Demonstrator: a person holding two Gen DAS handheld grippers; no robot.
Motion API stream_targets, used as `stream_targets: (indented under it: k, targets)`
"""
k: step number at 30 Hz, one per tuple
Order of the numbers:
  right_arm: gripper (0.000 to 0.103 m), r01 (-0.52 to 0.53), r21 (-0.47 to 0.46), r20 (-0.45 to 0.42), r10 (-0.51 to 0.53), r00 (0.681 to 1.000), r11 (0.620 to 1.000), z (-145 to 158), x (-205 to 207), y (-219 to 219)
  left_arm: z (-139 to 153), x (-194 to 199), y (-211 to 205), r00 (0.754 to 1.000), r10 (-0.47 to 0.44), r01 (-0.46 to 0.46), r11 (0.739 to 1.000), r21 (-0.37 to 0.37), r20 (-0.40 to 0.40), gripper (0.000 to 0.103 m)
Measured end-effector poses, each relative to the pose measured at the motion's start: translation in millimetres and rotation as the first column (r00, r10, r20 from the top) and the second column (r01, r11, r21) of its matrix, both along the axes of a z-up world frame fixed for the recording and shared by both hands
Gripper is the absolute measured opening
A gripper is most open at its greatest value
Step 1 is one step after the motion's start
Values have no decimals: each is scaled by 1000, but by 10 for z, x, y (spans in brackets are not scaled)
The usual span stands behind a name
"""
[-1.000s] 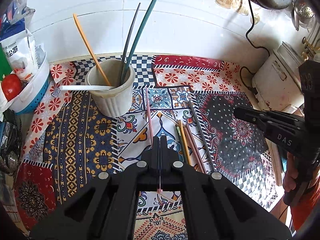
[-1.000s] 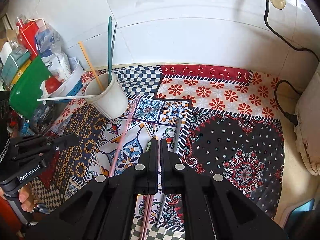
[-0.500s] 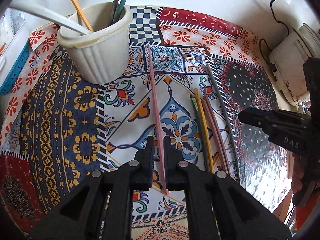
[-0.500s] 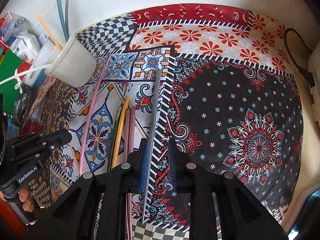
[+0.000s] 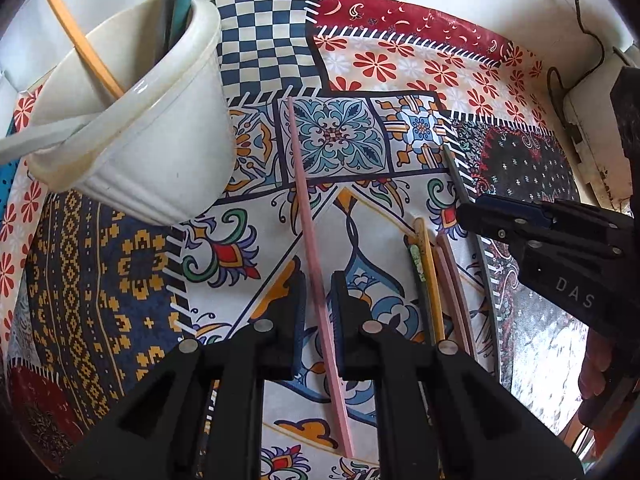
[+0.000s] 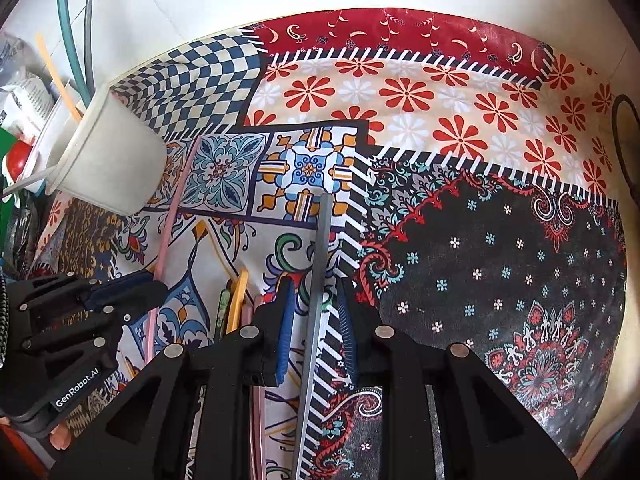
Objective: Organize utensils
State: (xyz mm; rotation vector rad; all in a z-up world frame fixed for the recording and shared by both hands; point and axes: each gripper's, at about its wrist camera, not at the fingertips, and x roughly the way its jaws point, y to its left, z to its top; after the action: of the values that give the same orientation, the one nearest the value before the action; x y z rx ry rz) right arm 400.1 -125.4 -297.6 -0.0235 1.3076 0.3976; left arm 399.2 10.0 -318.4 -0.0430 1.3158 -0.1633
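Note:
A cream cup [image 5: 152, 128] [image 6: 108, 168] stands at the left on the patterned cloth and holds orange, grey, teal and white sticks. A pink chopstick [image 5: 316, 264] lies on the cloth; my left gripper [image 5: 318, 284] is open with its jaws on either side of it. A grey chopstick [image 6: 318, 280] lies further right; my right gripper [image 6: 314, 292] is open with its jaws on either side of it. Green, yellow and pink chopsticks [image 5: 430, 280] lie between the two.
The patterned cloth [image 6: 500, 248] covers the table up to a white wall. A white appliance [image 5: 592, 128] with a black cord stands at the right. A basket with food packets [image 6: 24, 120] sits left of the cup.
Both grippers have come down toward the cloth and opened. The left one now straddles the pink chopstick, the right one the grey chopstick.

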Motion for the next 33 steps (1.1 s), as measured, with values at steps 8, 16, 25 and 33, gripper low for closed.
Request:
stream_targets:
  k: [8, 16, 25, 33]
  targets:
    - [11, 0, -14, 37, 1, 999, 1000, 18, 24, 55, -16, 151, -108, 999, -30, 30, 999, 11, 14, 10]
    - [6, 36, 39, 13, -37, 999, 999, 34, 140, 63, -51, 263, -171, 1000, -9, 8, 1000, 28, 23, 5]
    - [6, 26, 76, 69, -32, 997, 997, 363, -4, 11, -8, 159, -103, 1000, -23, 23, 1000, 16, 20, 4]
    - [6, 12, 104, 157, -28, 987, 995, 730, -138, -128, 381, -124, -25, 995, 8, -6, 1000, -19, 104, 4]
